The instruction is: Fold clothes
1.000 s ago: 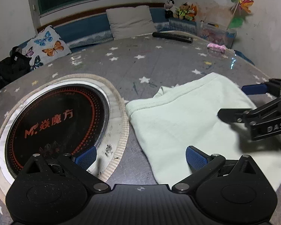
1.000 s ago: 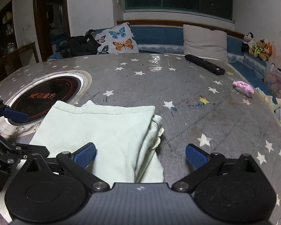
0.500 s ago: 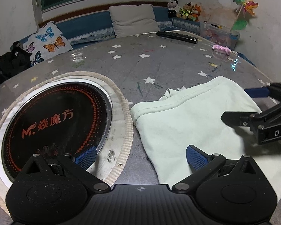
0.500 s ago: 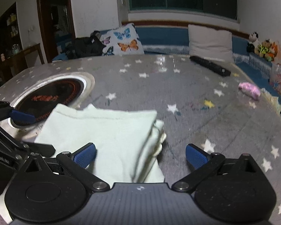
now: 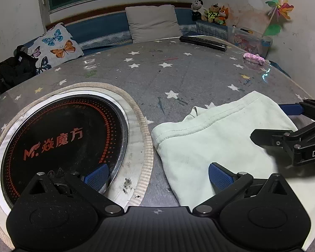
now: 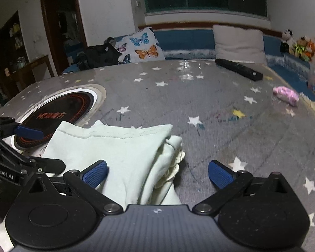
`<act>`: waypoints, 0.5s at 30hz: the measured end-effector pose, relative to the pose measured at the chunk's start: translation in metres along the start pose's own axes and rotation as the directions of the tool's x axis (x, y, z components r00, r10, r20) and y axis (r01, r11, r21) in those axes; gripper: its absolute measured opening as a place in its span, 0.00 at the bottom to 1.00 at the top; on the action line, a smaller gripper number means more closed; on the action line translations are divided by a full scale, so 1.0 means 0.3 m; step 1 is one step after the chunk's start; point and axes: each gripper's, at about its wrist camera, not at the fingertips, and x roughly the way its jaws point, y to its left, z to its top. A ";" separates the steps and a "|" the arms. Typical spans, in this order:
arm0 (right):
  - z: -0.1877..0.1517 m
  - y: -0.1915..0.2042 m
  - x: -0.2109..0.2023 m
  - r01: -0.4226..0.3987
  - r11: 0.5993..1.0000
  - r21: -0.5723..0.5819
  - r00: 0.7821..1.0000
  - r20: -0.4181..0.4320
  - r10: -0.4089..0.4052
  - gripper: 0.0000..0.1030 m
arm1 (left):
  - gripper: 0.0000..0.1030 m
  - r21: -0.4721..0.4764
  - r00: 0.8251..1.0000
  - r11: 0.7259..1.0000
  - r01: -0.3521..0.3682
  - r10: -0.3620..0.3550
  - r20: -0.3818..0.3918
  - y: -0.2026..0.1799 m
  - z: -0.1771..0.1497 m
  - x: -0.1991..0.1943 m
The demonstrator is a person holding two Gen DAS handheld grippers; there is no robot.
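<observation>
A pale green folded garment [image 5: 216, 140] lies on the star-patterned table, to the right of the round black cooktop. It also shows in the right wrist view [image 6: 124, 153], with several layers stacked at its right edge. My left gripper [image 5: 157, 175] is open and empty, above the garment's left edge and the cooktop's rim. My right gripper [image 6: 157, 173] is open and empty, over the garment's right edge. The right gripper shows at the right of the left wrist view [image 5: 283, 121], above the cloth. The left gripper shows at the left of the right wrist view [image 6: 31, 147].
A round black induction cooktop [image 5: 61, 136] with a pale rim is set into the table [image 5: 178, 73]. A black remote [image 5: 202, 42] and a small pink object [image 5: 253, 57] lie at the far side. Cushions and plush toys line the bench behind.
Both grippers have pulled back and lifted a little from the garment. The views have tilted up slightly. The garment lies still, and both grippers stay open.
</observation>
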 end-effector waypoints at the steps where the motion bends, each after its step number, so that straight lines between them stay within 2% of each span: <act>1: 0.000 -0.001 -0.002 -0.001 1.000 -0.001 1.000 0.001 0.001 1.00 | 1.00 0.002 1.000 1.000 -0.004 0.004 0.000 -0.002 0.001 -0.001; 13: -0.006 0.017 -0.091 0.012 1.000 -0.011 0.999 0.048 -0.011 1.00 | 1.00 0.023 0.999 0.999 -0.036 0.035 0.016 -0.030 -0.015 -0.058; 15: -0.006 0.030 -0.104 0.001 1.000 -0.016 0.998 0.057 0.000 0.97 | 1.00 0.026 0.999 0.999 -0.038 0.038 0.013 -0.033 -0.018 -0.060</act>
